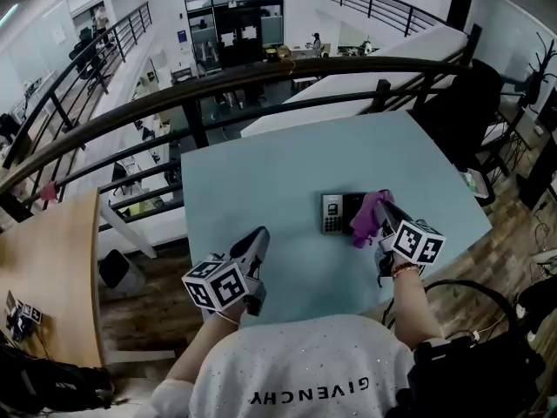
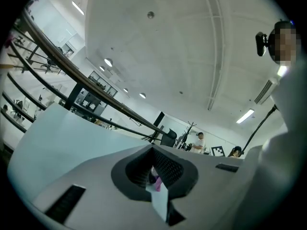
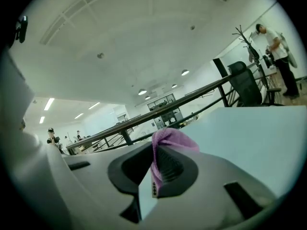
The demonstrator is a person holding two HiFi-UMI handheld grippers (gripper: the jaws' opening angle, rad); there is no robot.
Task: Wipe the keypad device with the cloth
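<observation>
Keypad device [image 1: 333, 213] lies flat on the pale blue table [image 1: 261, 172], right of centre and well in from the near edge. Its key grid faces up at its left end.

Grippers:
- The right gripper [image 1: 387, 214] is clamped on the purple cloth [image 1: 369, 216]. In the right gripper view the fabric [image 3: 169, 139] is pinched between the two jaws and bunches out above them.
- The left gripper [image 1: 258, 239] is low over the table, well apart from the device. In the left gripper view its jaws [image 2: 154, 174] stand together with nothing between them.

Progress, as a judgement:
- The cloth is secured and brought to the device. It hangs against the device's right end, and I cannot confirm contact.
- The key grid is uncovered, and no view shows whether any face has been wiped.
- The device is unsteadied, so it may slide under a wiping stroke.
- Passes across the full top face, the keys included, appear to be outstanding.

Count:
- keypad device: one
- cloth: one
- grippers: two, one loaded and one empty
- table in use: one, with a dark railing [image 1: 261, 75] beyond its far edge
</observation>
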